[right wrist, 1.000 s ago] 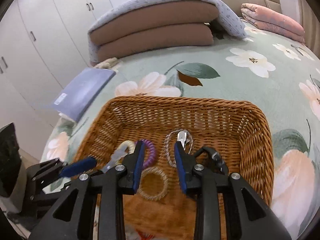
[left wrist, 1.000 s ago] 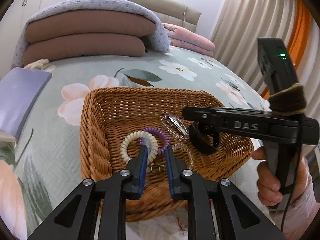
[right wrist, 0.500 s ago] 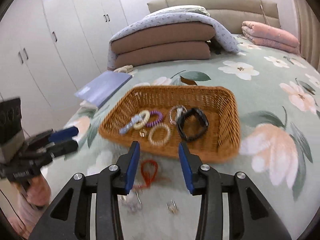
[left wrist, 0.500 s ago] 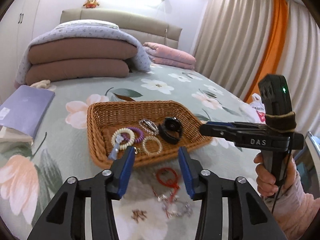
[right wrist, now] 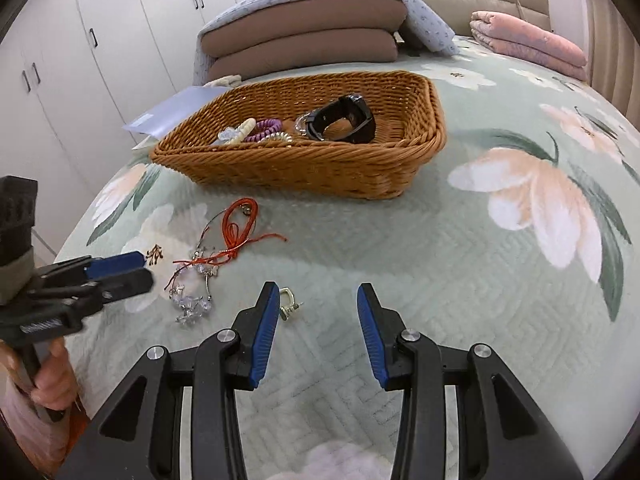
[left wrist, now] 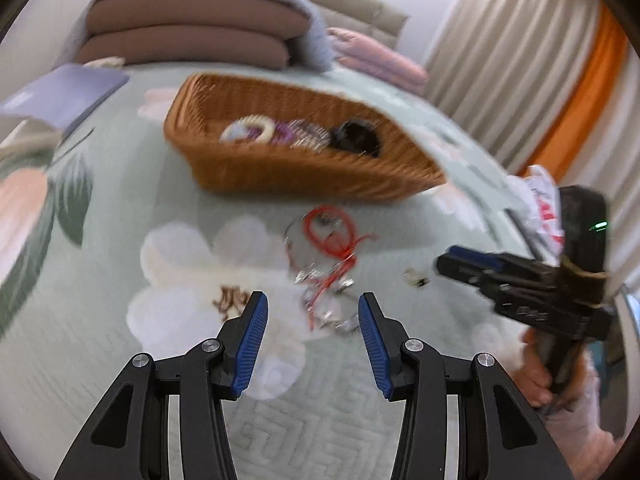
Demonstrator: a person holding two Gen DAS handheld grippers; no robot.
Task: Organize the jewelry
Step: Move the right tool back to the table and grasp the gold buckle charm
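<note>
A wicker basket (right wrist: 304,164) (left wrist: 280,172) on the bed holds a black band (right wrist: 344,120), a cream coil tie (right wrist: 242,132), a purple coil tie (right wrist: 266,126) and clear bracelets. In front of it lie a red cord (right wrist: 236,226) (left wrist: 328,232), a clear bead bracelet (right wrist: 192,300) (left wrist: 328,316), a small brown piece (right wrist: 155,255) and a gold earring (right wrist: 290,306). My left gripper (left wrist: 312,320) is open and empty, just short of the bead bracelet. My right gripper (right wrist: 318,308) is open and empty, the earring beside its left finger.
The floral bedspread (right wrist: 480,260) covers the bed. Folded brown cushions under a lilac blanket (right wrist: 312,40) and a pink quilt (right wrist: 528,40) lie at the back. A lilac book (right wrist: 176,114) lies left of the basket. White wardrobes stand at left, curtains at right.
Both grippers have pulled back out of the basket and come low over the bedspread. Both have opened wider. The loose jewelry in front of the basket is now close.
</note>
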